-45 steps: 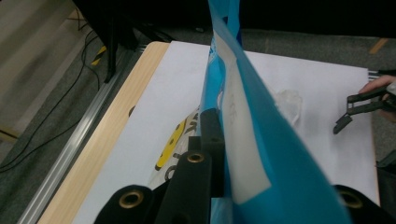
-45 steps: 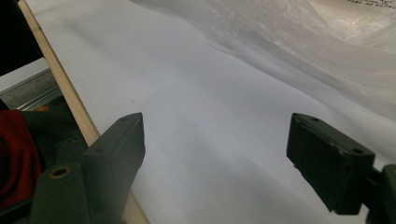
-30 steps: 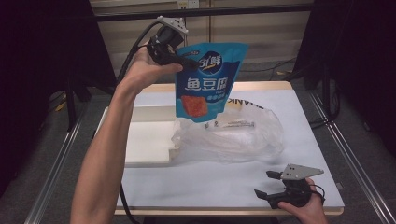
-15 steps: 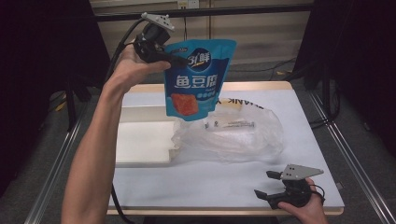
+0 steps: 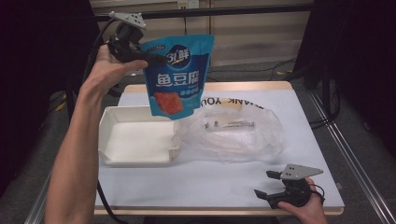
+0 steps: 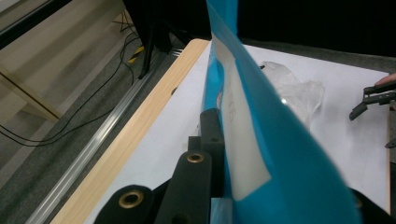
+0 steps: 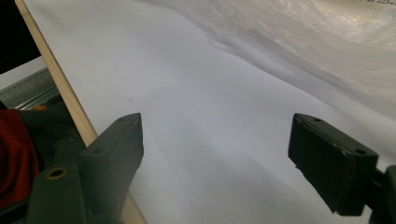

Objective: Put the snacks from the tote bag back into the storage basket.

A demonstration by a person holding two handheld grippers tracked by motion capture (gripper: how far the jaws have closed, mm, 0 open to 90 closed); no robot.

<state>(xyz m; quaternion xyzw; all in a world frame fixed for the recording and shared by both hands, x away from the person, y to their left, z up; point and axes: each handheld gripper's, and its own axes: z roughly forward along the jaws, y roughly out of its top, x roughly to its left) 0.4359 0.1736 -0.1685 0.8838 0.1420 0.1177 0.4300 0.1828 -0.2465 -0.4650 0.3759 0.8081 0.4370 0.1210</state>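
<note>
Closest to the camera, the right gripper [image 5: 273, 193] sits low at the near edge of the table [image 5: 317, 140], jaws spread wide with nothing in them, just bare white tabletop between the fingers [image 7: 116, 149]. Its tips point toward the clear bag [image 5: 243, 135], which lies crumpled a bit beyond them, not touching.

Past that bag and off to the side is the white tray [image 5: 135, 140], sitting flat with its rim just beside the plastic.

Farther back and way up in the air, the left gripper [image 5: 154, 58] is clamped tight on the blue pouch [image 5: 177, 77]. It's pinching the top corner, so the pouch hangs down from the fingers, its bottom edge dangling over the spot where tray and bag meet. In the left gripper view you can see the blue film [image 6: 261, 140] squeezed right between the black jaws, running up and away from them, with the other gripper [image 6: 373, 100] small in the distance beyond the pouch.
</note>
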